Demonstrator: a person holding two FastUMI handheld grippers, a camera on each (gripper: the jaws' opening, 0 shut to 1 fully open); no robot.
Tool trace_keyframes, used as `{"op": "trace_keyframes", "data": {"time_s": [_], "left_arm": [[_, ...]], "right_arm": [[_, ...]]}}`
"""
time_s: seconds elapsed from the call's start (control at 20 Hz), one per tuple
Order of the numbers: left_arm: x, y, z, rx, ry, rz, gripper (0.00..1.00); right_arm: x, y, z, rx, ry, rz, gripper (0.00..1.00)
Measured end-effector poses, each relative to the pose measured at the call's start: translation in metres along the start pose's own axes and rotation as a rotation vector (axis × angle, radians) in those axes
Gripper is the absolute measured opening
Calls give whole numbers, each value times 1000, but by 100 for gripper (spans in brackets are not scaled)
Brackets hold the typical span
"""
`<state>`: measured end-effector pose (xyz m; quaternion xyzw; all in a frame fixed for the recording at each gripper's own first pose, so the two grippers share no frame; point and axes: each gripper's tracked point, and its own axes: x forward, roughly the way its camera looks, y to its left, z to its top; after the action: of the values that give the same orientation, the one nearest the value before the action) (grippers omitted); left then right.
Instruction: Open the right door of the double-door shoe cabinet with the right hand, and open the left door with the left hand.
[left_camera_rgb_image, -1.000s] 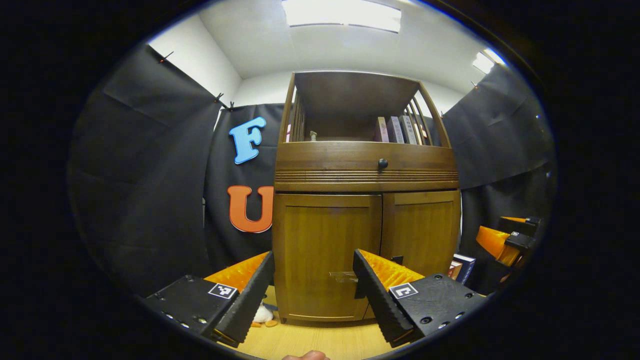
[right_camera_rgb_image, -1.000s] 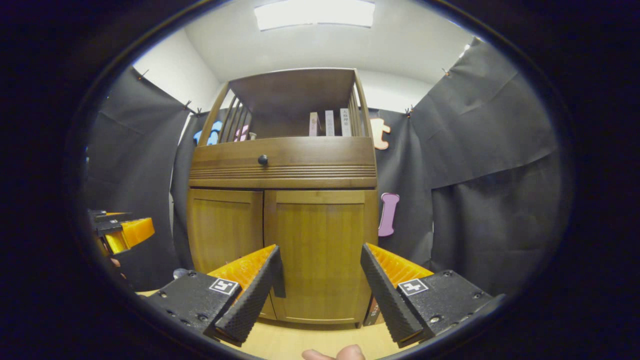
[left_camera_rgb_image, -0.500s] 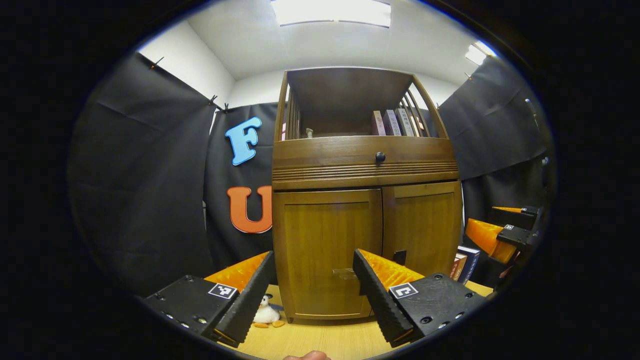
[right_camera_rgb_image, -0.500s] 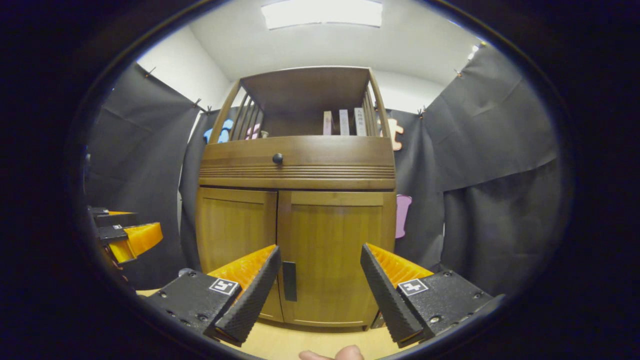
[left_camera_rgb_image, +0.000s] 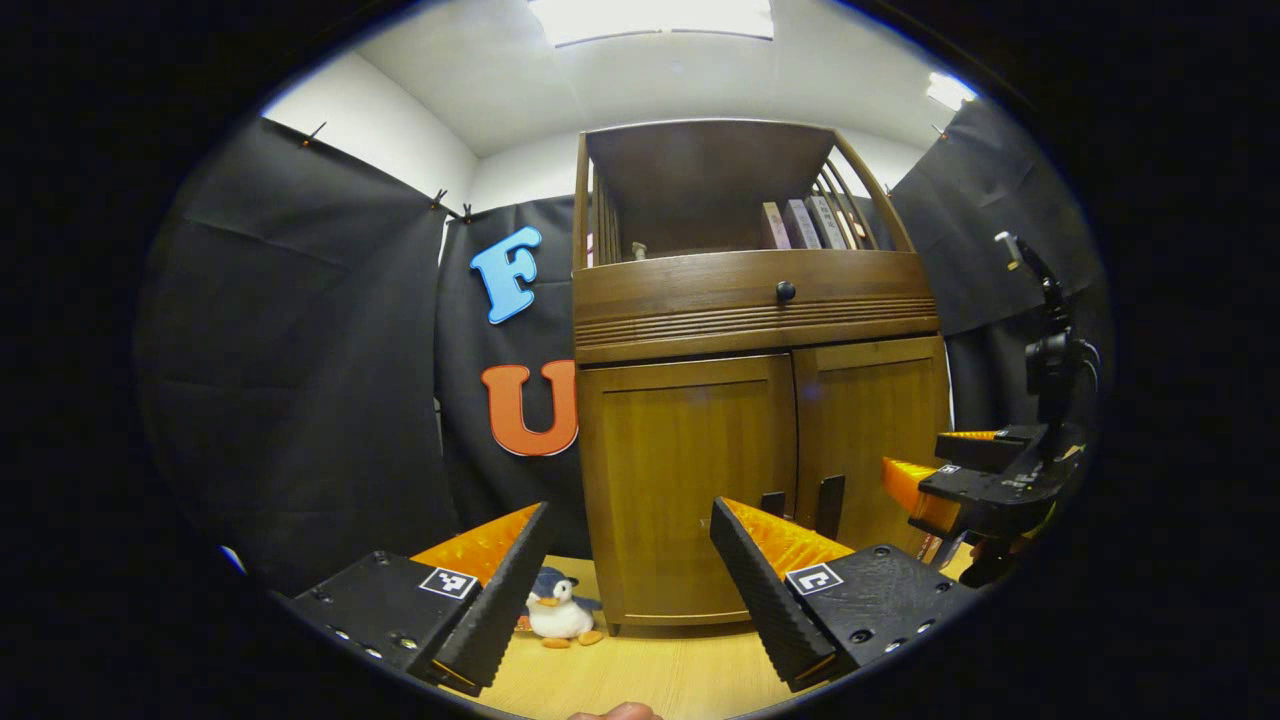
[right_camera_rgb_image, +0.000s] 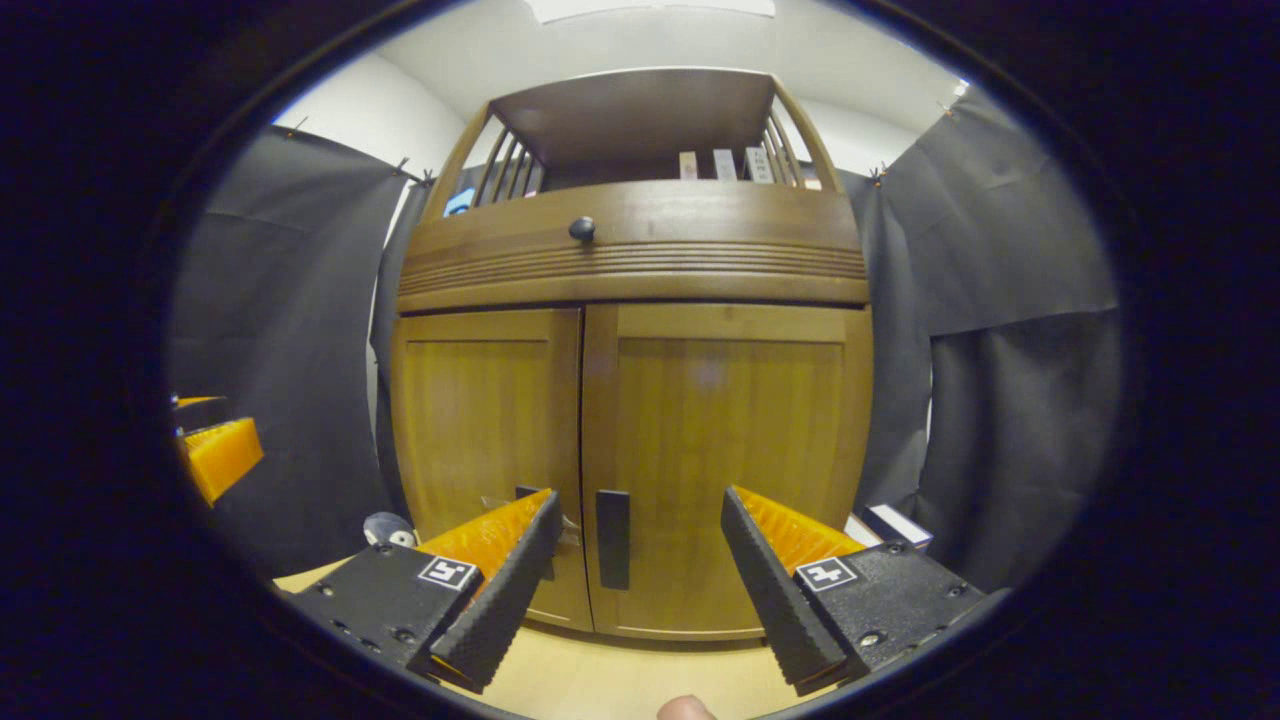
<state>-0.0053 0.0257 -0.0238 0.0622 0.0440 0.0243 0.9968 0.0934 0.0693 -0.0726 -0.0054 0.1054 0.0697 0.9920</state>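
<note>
A recording booth — black cloth walls (left_camera_rgb_image: 300, 380) around a wooden cabinet (left_camera_rgb_image: 760, 300).

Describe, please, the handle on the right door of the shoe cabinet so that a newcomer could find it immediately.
Start at the tall brown wooden shoe cabinet against the black cloth wall, and look below its drawer band to the two closed lower doors. On the right door, low down beside the centre seam, sits a dark, narrow upright bar handle. Unlike the round black drawer knob above, it is a flat vertical strip.
</note>
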Motion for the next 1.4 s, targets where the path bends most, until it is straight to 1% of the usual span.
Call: {"op": "trace_keyframes", "data": {"time_s": [0.1, 0.25, 0.5, 0.55, 0.6, 0.65, 0.8, 0.95, 1.05, 1.15, 1.3, 1.4], "left_arm": [[2, 9, -2, 3, 4, 23, 96], [6, 22, -6, 13, 15, 57, 96], [13, 35, -16, 5, 39, 88, 96], [15, 36, -18, 2, 45, 90, 100], [17, 37, -21, 0, 50, 90, 100], [17, 37, -23, 2, 53, 89, 96], [22, 39, -24, 14, 53, 87, 96], [26, 36, -29, 15, 61, 77, 96], [28, 35, -29, 16, 62, 71, 96], [31, 34, -31, 14, 62, 63, 96], [35, 28, -30, 6, 56, 43, 96], [36, 21, -28, -1, 53, 23, 96]], "right_arm": [[26, 3, -13, 2, 41, -6, 100], [60, 7, -30, 18, 90, -10, 97], [94, 15, -61, 28, 161, -20, 91], [99, 16, -65, 30, 178, -28, 87], [103, 19, -70, 34, 194, -33, 85], [108, 21, -76, 42, 204, -36, 82], [119, 19, -85, 50, 215, -53, 75], [127, 17, -92, 54, 233, -86, 62], [129, 23, -92, 77, 232, -79, 55], [128, 22, -93, 85, 228, -88, 41], [126, 23, -93, 97, 242, -73, 37], [125, 22, -93, 99, 255, -80, 35]]}}
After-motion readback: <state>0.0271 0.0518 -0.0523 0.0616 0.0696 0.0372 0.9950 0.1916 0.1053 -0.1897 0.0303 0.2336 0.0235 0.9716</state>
